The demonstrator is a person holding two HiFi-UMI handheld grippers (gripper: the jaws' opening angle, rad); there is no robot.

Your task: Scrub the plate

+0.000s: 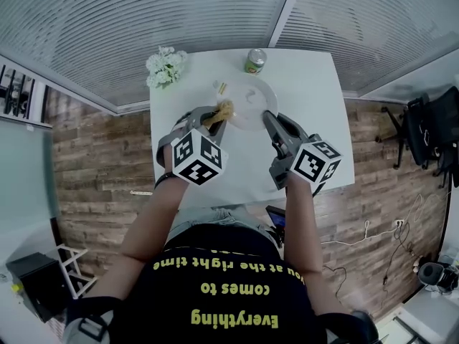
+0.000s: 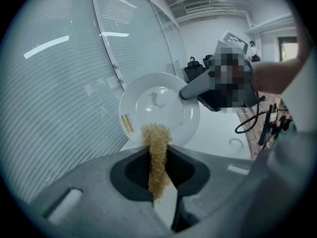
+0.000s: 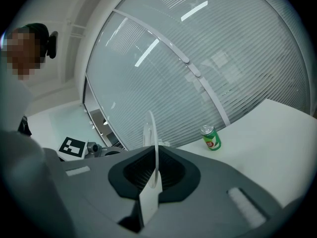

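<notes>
A white plate point(image 1: 250, 100) is held up off the white table point(image 1: 208, 163), tilted on edge. My right gripper point(image 1: 268, 117) is shut on its right rim; in the right gripper view the plate point(image 3: 151, 143) shows edge-on between the jaws. My left gripper point(image 1: 217, 117) is shut on a tan fibrous scrubber point(image 1: 224, 109). In the left gripper view the scrubber point(image 2: 157, 157) sticks out from the jaws and its tip meets the plate's point(image 2: 158, 108) lower rim, beside a yellow sticker point(image 2: 127, 124). The plate's face carries a small dark smear point(image 2: 157, 99).
A green drink can point(image 1: 254, 61) stands at the table's far edge, also seen as a can point(image 3: 211, 137) in the right gripper view. White flowers point(image 1: 166, 66) sit at the far left corner. Slatted blinds back the table. Wood floor lies on both sides.
</notes>
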